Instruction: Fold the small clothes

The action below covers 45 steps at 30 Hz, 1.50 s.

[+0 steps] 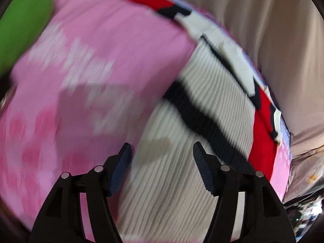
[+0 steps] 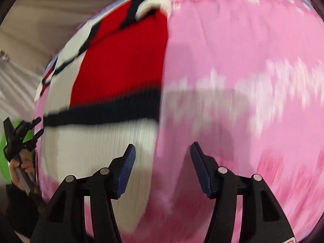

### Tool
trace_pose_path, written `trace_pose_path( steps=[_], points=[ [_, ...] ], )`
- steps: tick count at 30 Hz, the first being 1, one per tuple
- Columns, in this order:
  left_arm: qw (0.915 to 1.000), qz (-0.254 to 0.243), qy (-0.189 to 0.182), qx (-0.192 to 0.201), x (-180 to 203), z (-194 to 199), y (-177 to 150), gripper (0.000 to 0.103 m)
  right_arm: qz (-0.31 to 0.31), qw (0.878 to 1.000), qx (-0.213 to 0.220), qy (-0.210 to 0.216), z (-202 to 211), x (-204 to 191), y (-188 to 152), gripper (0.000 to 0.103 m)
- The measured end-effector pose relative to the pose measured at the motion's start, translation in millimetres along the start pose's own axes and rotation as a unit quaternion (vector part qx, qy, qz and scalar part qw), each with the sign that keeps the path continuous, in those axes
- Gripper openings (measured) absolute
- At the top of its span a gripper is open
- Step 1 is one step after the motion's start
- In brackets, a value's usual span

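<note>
A small knitted sweater [image 1: 182, 133] in white, red and black lies flat on a pink patterned cloth [image 1: 85, 64]. My left gripper [image 1: 162, 154] is open and empty above the sweater's white ribbed part. In the right wrist view the sweater [image 2: 113, 77] lies left of centre on the pink cloth [image 2: 243, 81]. My right gripper [image 2: 163, 156] is open and empty above the sweater's right edge. The left gripper [image 2: 30, 129] shows at the far left of that view, held in a hand. Both views are blurred by motion.
A green object [image 1: 22, 20] sits at the pink cloth's far left corner. Beige draped fabric [image 1: 273, 40] hangs beyond the surface's edge. Cluttered items [image 1: 303, 212] lie low at the right.
</note>
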<state>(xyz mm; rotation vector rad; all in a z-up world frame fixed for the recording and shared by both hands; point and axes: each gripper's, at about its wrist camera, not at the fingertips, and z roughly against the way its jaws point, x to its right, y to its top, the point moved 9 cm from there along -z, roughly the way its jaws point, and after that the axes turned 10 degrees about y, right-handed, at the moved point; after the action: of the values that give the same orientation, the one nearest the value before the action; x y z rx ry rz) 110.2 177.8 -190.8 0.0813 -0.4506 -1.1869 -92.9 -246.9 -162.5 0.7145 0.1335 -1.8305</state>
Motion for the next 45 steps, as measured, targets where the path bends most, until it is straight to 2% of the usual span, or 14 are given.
trace_pose_path(
  steps=[3, 4, 5, 6, 7, 8, 14, 22, 25, 29, 34, 39, 42, 45],
  points=[
    [0.9998, 0.001, 0.01, 0.016, -3, 6, -17, 0.06, 0.012, 1.0, 0.001, 0.023, -11, -24, -21, 0.071],
    [0.9996, 0.005, 0.019, 0.018, -4, 6, -20, 0.046, 0.033, 0.999, 0.005, 0.014, -15, -29, -19, 0.072],
    [0.9994, 0.024, 0.022, 0.013, -6, 6, -21, 0.017, 0.05, 0.999, 0.008, 0.008, -18, -34, -16, 0.068],
    [0.9989, 0.047, -0.002, -0.004, -6, 4, -25, 0.005, 0.062, 0.998, 0.009, 0.007, -21, -38, -11, 0.043],
    [0.9968, 0.073, -0.023, -0.022, -4, 3, -28, 0.006, 0.059, 0.998, 0.004, 0.006, -21, -38, -8, 0.021],
    [0.995, 0.089, -0.037, -0.027, 0, 8, -31, 0.006, 0.046, 0.999, -0.01, 0.024, -25, -35, -4, 0.012],
    [0.9979, 0.008, -0.049, -0.042, 30, 52, -75, 0.006, 0.059, 0.998, 0.012, -0.007, 35, -9, -3, 0.009],
    [0.9875, -0.051, -0.006, -0.149, 2, 46, -195, 0.007, 0.018, 0.994, -0.062, -0.09, 82, 54, -95, 0.01],
    [0.9969, -0.013, -0.041, -0.067, 5, 68, -128, 0.009, -0.007, 0.993, -0.066, -0.1, 77, 57, -108, 0.012],
    [0.9962, 0.044, -0.051, 0.056, -1, 78, 19, 0.048, 0.036, 0.991, 0.011, -0.126, 93, 14, -58, 0.018],
    [0.9841, 0.146, -0.024, 0.099, -35, 20, 191, 0.047, 0.066, 0.991, 0.061, -0.103, 97, -37, -7, 0.029],
    [0.9672, 0.243, -0.012, 0.072, -80, -45, 262, 0.044, 0.043, 0.995, 0.058, -0.064, 74, -73, -9, 0.035],
    [0.962, 0.265, 0.0, 0.067, -89, -64, 277, 0.009, 0.052, 0.995, 0.05, -0.074, 63, -89, -10, 0.039],
    [0.9694, 0.22, -0.012, 0.108, -59, -38, 284, 0.005, 0.058, 0.994, 0.05, -0.082, 56, -96, -8, 0.04]
  ],
)
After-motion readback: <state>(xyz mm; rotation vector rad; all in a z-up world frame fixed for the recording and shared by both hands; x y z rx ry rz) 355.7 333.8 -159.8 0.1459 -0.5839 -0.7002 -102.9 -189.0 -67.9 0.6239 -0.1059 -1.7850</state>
